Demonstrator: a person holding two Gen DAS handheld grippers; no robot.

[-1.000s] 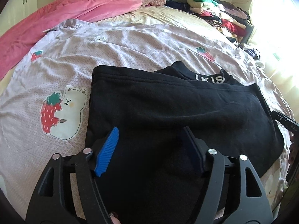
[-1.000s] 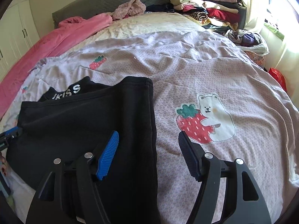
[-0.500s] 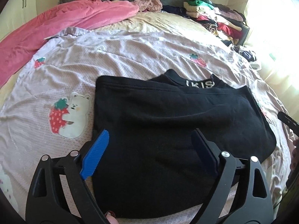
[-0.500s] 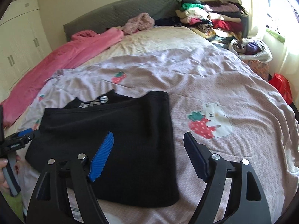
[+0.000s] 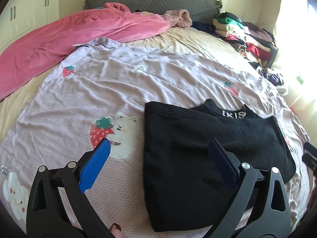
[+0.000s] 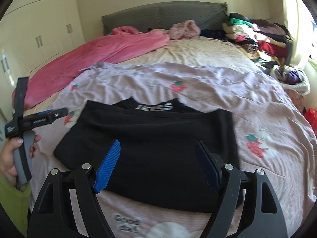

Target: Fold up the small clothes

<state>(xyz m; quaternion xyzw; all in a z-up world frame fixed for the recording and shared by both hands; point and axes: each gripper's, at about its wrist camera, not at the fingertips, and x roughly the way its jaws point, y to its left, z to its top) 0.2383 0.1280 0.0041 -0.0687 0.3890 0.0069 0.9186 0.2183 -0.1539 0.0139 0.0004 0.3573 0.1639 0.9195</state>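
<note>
A black garment (image 5: 200,144) with white lettering at its collar lies folded flat on the lilac bedspread (image 5: 122,83). It also shows in the right wrist view (image 6: 158,144). My left gripper (image 5: 158,158) is open and empty, raised above the garment's left edge. My right gripper (image 6: 157,162) is open and empty, raised above the garment's near edge. The left gripper also shows in the right wrist view (image 6: 57,113), held in a hand at the garment's left side.
A pink blanket (image 5: 69,33) lies across the far left of the bed. A pile of folded clothes (image 6: 257,37) stands at the far right by the grey headboard (image 6: 164,15). A white bag (image 6: 293,79) sits past the bed's right edge.
Both grippers have lifted up and back from the black garment, which stays flat on the bed. The left gripper has also shifted left.
</note>
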